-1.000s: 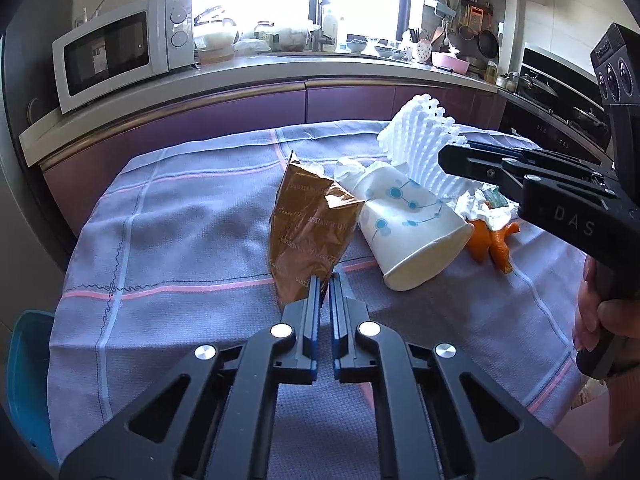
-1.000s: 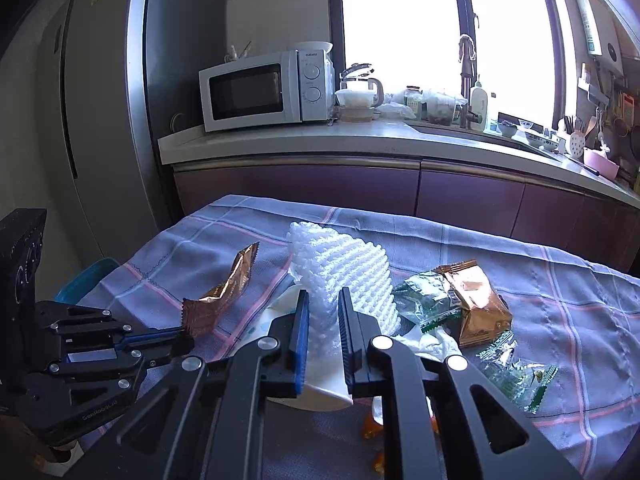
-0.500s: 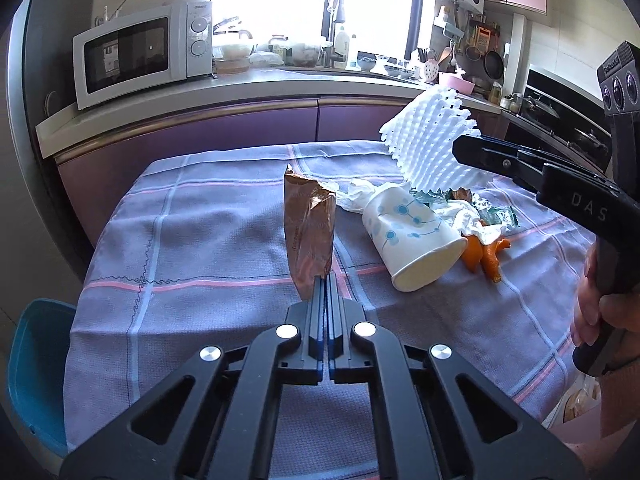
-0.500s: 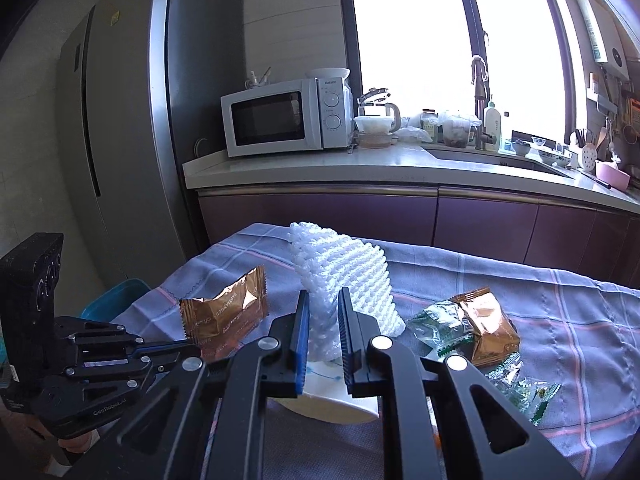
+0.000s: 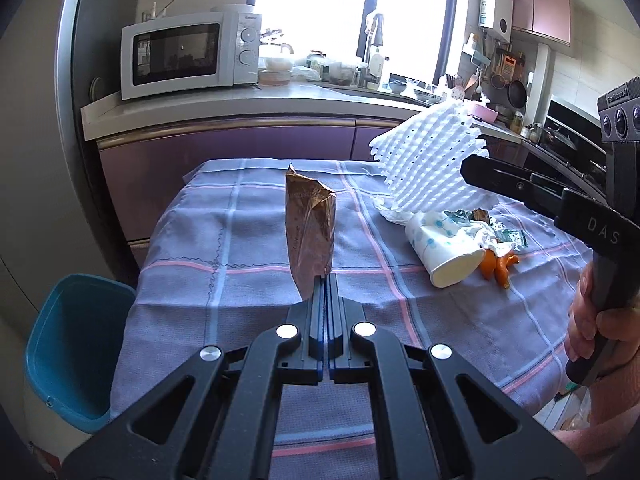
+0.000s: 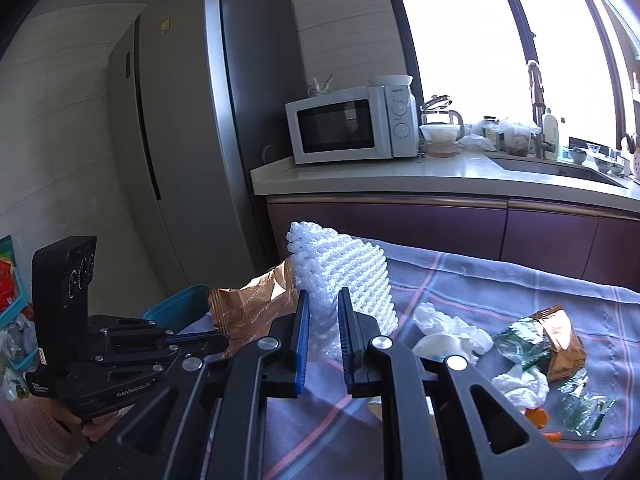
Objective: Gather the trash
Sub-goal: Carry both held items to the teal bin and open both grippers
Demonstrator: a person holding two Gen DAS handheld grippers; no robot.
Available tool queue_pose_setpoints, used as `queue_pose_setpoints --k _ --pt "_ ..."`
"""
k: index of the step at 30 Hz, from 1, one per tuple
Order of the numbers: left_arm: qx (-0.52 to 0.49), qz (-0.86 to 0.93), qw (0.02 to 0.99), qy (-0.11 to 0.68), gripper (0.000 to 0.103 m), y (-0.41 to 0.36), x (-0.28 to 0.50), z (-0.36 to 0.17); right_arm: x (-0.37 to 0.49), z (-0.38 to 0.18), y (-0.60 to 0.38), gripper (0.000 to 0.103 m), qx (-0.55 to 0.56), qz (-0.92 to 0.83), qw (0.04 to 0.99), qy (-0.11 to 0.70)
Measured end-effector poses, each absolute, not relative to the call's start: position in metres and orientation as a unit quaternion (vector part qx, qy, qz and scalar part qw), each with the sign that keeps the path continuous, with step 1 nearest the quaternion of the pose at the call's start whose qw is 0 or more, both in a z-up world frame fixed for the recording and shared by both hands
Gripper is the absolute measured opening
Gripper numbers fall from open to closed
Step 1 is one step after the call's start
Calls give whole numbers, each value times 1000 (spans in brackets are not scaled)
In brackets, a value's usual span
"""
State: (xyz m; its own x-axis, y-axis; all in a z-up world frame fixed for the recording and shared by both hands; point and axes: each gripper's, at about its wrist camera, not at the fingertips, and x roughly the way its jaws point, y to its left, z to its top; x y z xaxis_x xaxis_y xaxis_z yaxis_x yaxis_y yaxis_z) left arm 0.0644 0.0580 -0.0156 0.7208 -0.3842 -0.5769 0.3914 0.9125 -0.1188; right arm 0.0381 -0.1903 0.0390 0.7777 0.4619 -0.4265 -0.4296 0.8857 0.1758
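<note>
Sunlight fills a kitchen with purple cupboards, and a table under a purple checked cloth (image 5: pixel 248 240) stands in front of them.

Two bits of trash are up off the cloth. The brown wrapper (image 5: pixel 310 232) stands up tall in the left claw (image 5: pixel 325 280), whose jaws are squeezed tight on its bottom edge. The white foam net (image 6: pixel 344 276) hangs in the right claw (image 6: pixel 323 308), whose jaws sit close together with the net's lower end pinched between them. How far down the net goes is hidden by the claw.

More trash lies on the cloth. A white paper cup (image 5: pixel 444 244) with blue dots lies on its side, open end facing the left camera. Just behind it are orange peel (image 5: pixel 498 266), crumpled white tissue (image 6: pixel 448 330), green wrappers (image 6: pixel 520 342) and a second brown packet (image 6: pixel 560 340). They are piled so close that it is hard to tell which ones touch. One clear wrapper (image 6: pixel 580 408) is blurry near the picture's edge.

A blue bin (image 5: pixel 68 348) stands beside the table's left corner, partly cut off. Part of a hand (image 5: pixel 588 320) holds the right claw's handle at the edge of the left view.

Behind the table, a white microwave (image 5: pixel 188 58) sits on the counter, beside a tall grey fridge (image 6: pixel 192 140). The window is too bright to see through.
</note>
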Motion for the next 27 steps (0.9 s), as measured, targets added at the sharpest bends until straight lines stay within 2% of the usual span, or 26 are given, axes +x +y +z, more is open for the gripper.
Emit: queue_pose_setpoints --k 17,27 --pt "-44 -71 948 308 1 185 38 -11 56 38 -70 13 14 406 878 253" --pt "-70 -11 946 316 1 246 34 -21 65 35 -9 13 -14 448 855 261"
